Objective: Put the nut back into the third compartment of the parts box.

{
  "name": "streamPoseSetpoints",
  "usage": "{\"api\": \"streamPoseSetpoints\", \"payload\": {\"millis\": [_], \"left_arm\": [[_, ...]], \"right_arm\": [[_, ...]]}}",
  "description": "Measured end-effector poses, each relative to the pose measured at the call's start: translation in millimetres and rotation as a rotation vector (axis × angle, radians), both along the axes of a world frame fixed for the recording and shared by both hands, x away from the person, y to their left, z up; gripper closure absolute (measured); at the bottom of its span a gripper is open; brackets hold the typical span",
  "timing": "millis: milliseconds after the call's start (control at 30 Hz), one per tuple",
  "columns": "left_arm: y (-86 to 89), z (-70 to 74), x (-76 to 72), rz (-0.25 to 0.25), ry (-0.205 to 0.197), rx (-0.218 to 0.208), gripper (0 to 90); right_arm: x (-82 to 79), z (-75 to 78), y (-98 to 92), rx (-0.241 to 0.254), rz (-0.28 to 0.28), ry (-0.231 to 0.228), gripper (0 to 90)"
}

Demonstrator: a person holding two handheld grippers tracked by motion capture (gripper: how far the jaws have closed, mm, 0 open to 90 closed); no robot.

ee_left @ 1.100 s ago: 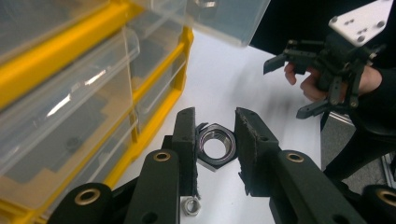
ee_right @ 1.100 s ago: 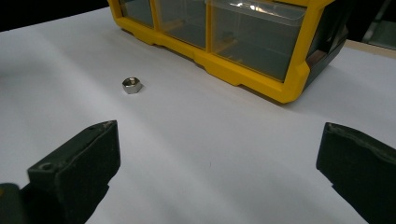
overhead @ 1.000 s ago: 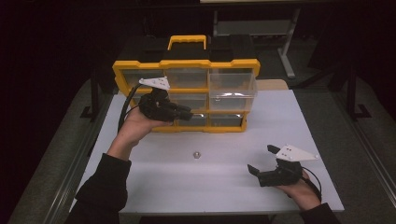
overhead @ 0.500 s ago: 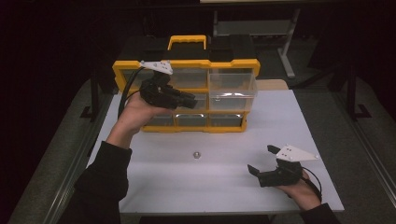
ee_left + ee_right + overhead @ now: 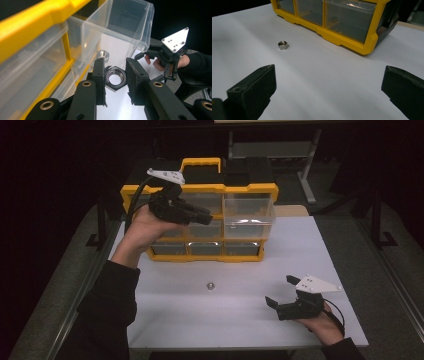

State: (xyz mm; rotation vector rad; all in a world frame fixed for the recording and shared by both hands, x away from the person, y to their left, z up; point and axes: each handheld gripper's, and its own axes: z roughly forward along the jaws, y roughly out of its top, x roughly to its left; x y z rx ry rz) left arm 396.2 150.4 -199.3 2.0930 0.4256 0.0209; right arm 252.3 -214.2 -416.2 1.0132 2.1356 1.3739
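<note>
A large steel hex nut [image 5: 115, 78] is clamped between the jaws of my left gripper [image 5: 115, 72], held in the air beside the pulled-out clear drawer [image 5: 125, 27]. In the high view my left gripper [image 5: 206, 215] hovers in front of the upper row of the yellow organizer [image 5: 200, 190], pointing right toward that open drawer [image 5: 248, 212]. A second, smaller nut [image 5: 210, 285] lies on the white table; it is also the nut [image 5: 283, 45] ahead of my right gripper [image 5: 328, 87]. My right gripper [image 5: 281, 290] rests open near the table's front right with nothing between its fingers.
The organizer's yellow frame [image 5: 347, 41] holds several clear drawers, the others pushed in, and has a carry handle [image 5: 200, 164] on top. The white table [image 5: 300, 250] has dark floor on both sides. The other hand's gripper [image 5: 170, 50] is visible beyond my left jaws.
My left hand has risen with the nut from the organizer's lower drawers to the level of its upper row. The right gripper has stayed where it was.
</note>
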Motion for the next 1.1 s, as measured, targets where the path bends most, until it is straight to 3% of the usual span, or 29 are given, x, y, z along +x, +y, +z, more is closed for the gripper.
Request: {"api": "streamPoseSetpoints", "payload": {"millis": [500,1100], "left_arm": [[-14.7,26.9,9.2,-0.015,-0.016,-0.018,70.5],[-49.1,41.1,14.8,-0.044,-0.033,0.005,70.5]], "right_arm": [[-0.3,0.6,-1.2,0.007,-0.004,0.003,0.0],[-0.8,1.4,-1.7,0.009,-0.002,0.002,0.0]]}}
